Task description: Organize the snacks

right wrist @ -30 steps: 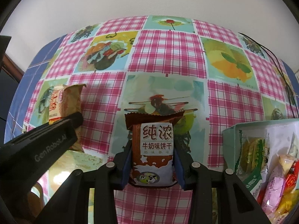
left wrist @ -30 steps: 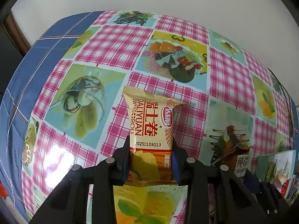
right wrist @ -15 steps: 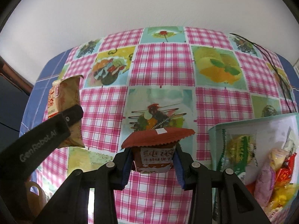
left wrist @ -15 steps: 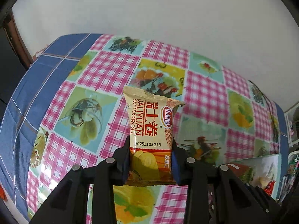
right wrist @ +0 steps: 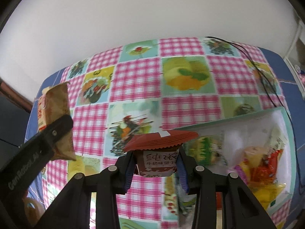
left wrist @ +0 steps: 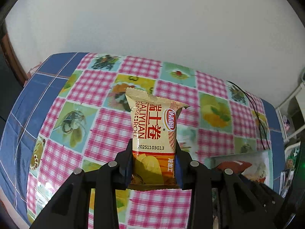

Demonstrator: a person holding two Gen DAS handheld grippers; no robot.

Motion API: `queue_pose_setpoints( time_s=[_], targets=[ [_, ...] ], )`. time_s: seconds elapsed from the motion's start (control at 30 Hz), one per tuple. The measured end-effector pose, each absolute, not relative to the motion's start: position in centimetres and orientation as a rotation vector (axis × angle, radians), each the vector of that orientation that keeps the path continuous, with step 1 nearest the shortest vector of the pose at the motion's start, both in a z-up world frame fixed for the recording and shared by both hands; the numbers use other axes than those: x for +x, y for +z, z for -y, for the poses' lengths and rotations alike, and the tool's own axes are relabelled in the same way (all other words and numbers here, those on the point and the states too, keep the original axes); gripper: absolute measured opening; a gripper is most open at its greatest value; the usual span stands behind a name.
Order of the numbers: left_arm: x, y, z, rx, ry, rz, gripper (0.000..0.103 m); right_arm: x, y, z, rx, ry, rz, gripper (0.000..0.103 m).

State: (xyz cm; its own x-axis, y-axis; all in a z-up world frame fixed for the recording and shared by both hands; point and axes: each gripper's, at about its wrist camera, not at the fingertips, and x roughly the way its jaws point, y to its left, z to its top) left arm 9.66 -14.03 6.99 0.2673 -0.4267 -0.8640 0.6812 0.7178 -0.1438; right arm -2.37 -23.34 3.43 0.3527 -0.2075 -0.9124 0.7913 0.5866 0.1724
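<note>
left wrist view: left gripper (left wrist: 154,168) pinches a swiss roll packet (left wrist: 152,133) by its lower half, pads on both side edges, the sealed top standing free and well above the checked desk (left wrist: 99,87). at the right edge the open snack box (left wrist: 263,162) shows, with a brown packet top poking in front of it. risk here, as i judge it: the wrapper is slick film over a soft cake, so a hard squeeze could crush it, and a light one could let it slide out on the way over. right wrist view: right gripper (right wrist: 156,165) is pressed onto a milk biscuit packet (right wrist: 159,156), which sits tilted with its crimped red-brown top flap fanned toward the lens and only a narrow band of the body between the pads. that grip looks shallow, so the packet may twist further or drop short of the box (right wrist: 286,118). the box lies just right of the gripper, its far wall raised, already holding several bright wrappers (right wrist: 265,162); a low approach could catch the near wall or shove the box. the left gripper arm (right wrist: 38,145) and its packet cross the left side of this view; both hands heading for one box could collide. a black cable (right wrist: 266,80) lies on the desk behind the box, a possible snag.
</note>
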Motion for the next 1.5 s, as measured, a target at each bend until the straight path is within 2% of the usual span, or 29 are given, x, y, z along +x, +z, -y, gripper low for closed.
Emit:
queue_pose_setpoints(
  time_s=[0.93, 1.3, 1.5],
  targets=[
    [-5.3, 4.1, 23.1, 0.53, -0.999, -1.033, 0.037, -24.2, 3.7, 34.2, 0.929, -1.088, -0.896, 0.042],
    [-6.0, 2.0, 23.9, 0.573, -0.988, -1.056, 0.037, -26.5, 3.3, 35.0, 0.945, -1.101, -0.903, 0.042],
    [-5.7, 0.6, 24.2, 0.588, -0.971, -1.08, 0.037, -25.6, 1.6, 34.8, 0.933, -1.083, -0.975, 0.042]
  ],
)
